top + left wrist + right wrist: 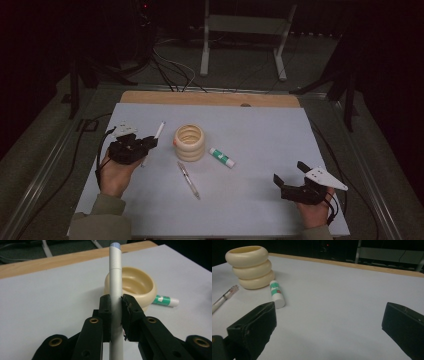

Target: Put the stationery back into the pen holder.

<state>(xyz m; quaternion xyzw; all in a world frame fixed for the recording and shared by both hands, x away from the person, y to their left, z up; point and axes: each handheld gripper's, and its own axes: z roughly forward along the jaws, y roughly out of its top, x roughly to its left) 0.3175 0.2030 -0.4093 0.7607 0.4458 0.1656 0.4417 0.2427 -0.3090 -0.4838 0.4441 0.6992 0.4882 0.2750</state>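
White pen (115, 290) sat clamped in the left gripper (115, 312), near the cream ribbed cup (189, 142); the right gripper (329, 322) rested with jaws spread wide, holding nothing.

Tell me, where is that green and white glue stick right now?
The glue stick lies flat on the table near the middle in the high view, just right of the cream ringed holder.

My left gripper (115, 315) is covering the white pen's (115, 277) middle, and I'm losing its lower end below the frame. The clear pen (223, 300) is running off the right gripper view's edge.
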